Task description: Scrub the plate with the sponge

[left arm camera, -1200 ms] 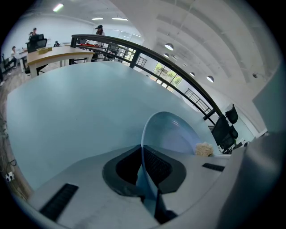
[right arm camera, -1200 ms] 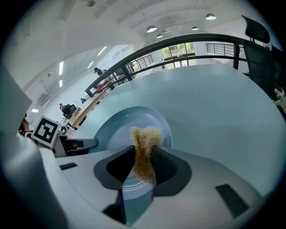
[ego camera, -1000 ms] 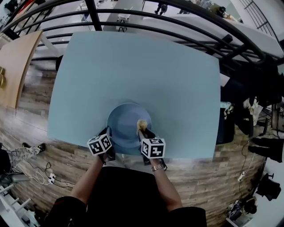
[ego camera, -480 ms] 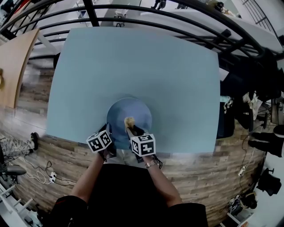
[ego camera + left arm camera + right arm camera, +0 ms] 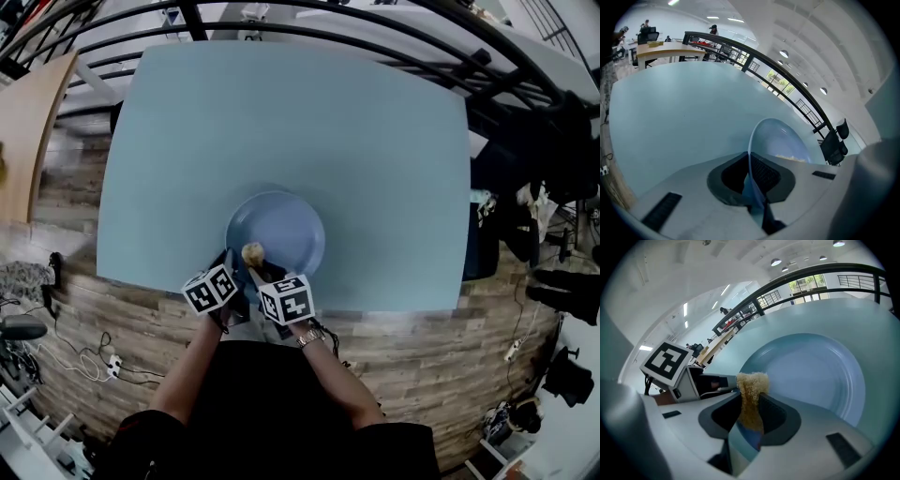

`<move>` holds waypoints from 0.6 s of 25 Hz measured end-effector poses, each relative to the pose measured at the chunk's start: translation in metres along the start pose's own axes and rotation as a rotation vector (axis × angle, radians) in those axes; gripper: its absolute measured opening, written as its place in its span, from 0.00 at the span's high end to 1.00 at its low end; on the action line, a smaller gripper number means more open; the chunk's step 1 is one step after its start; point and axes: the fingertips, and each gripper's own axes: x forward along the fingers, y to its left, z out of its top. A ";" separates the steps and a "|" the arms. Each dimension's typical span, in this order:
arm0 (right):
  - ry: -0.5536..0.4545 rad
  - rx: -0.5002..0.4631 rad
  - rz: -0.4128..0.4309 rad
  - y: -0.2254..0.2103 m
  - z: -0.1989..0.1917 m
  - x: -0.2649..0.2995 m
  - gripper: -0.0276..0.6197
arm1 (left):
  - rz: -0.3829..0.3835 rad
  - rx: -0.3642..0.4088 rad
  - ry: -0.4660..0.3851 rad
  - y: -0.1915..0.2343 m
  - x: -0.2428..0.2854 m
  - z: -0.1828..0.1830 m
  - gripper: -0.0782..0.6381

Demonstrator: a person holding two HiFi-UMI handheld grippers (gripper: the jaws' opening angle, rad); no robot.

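Observation:
A blue plate (image 5: 281, 230) lies on the light blue table (image 5: 281, 122) near its front edge. My left gripper (image 5: 232, 267) is shut on the plate's near left rim (image 5: 751, 154), which runs up between its jaws. My right gripper (image 5: 251, 262) is shut on a tan sponge (image 5: 252, 252) and holds it over the plate's near left part. In the right gripper view the sponge (image 5: 751, 397) sticks up from the jaws with the plate's basin (image 5: 811, 371) behind it, and the left gripper's marker cube (image 5: 665, 363) stands just to its left.
A dark railing (image 5: 309, 37) curves past the table's far edge. Wooden floor (image 5: 141, 319) lies below the table's front edge, with cables at the left. A wooden desk (image 5: 23, 122) is at the far left, and dark bags and gear (image 5: 553, 225) at the right.
My right gripper has carried the sponge leftward across the plate, from its near right part to its near left. The left gripper has kept its hold on the rim.

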 end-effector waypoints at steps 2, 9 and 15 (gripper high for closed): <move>-0.001 0.009 -0.002 -0.002 -0.001 -0.002 0.78 | 0.002 0.000 -0.001 -0.002 -0.001 0.000 0.88; 0.007 -0.002 -0.017 -0.005 -0.009 -0.010 0.78 | 0.007 0.005 0.000 0.001 -0.002 0.000 0.88; 0.011 0.003 -0.035 -0.016 -0.015 -0.024 0.78 | 0.011 0.014 -0.003 0.001 -0.002 0.002 0.88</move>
